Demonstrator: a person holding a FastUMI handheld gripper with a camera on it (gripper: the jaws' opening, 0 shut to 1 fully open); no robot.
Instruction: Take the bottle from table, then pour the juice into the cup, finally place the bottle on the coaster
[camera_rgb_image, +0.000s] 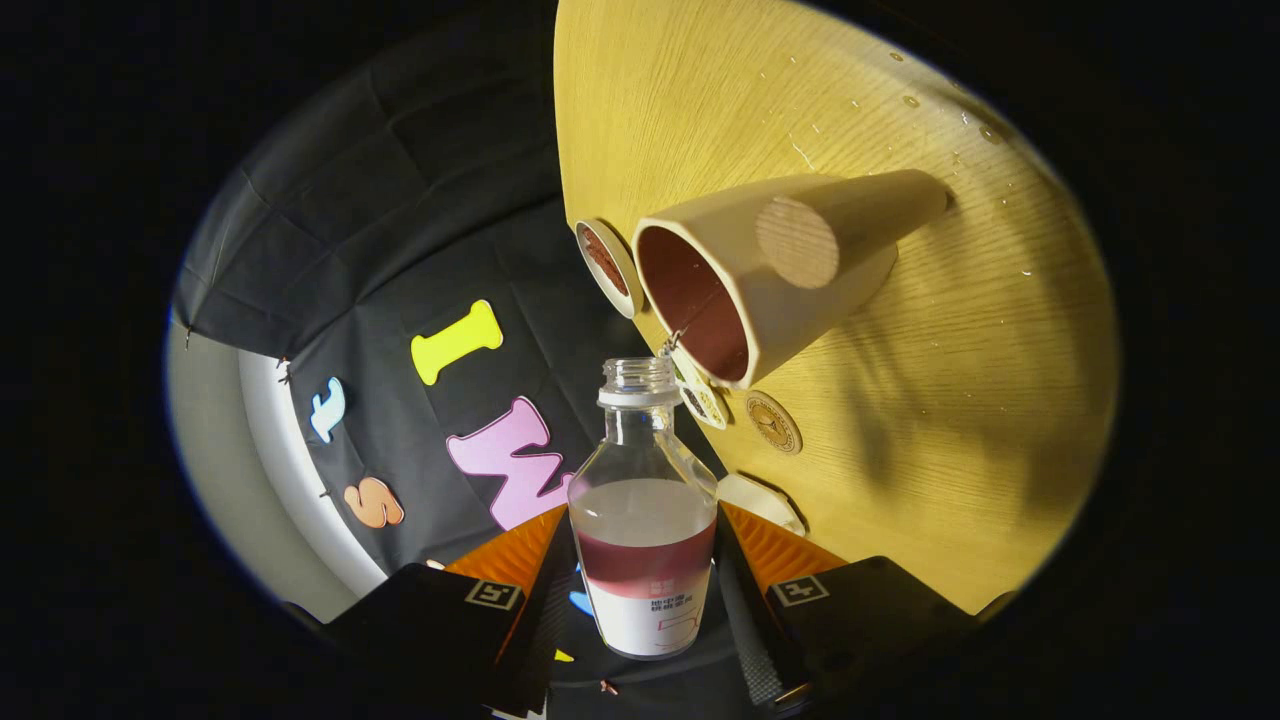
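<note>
My gripper (645, 560) is shut on a clear bottle (645, 520) with a white label, one finger pressing each side. The view is rolled over, so the wooden table (950, 400) stands like a wall beside the fingers. Dark red juice fills the bottle's lower part, and its uncapped mouth (640, 380) sits just short of the rim of a cream cup (800, 300). The cup has a round wooden knob on its side and shows red inside. A round brown coaster (772, 421) lies on the table by the cup's rim, beyond my fingers.
A small round cream thing with a red inside (605, 265) sits next to the cup at the table's edge. A second patterned disc (700, 398) is partly hidden by the cup. A white object (762, 500) lies by one finger. Droplets (905, 100) dot the table.
</note>
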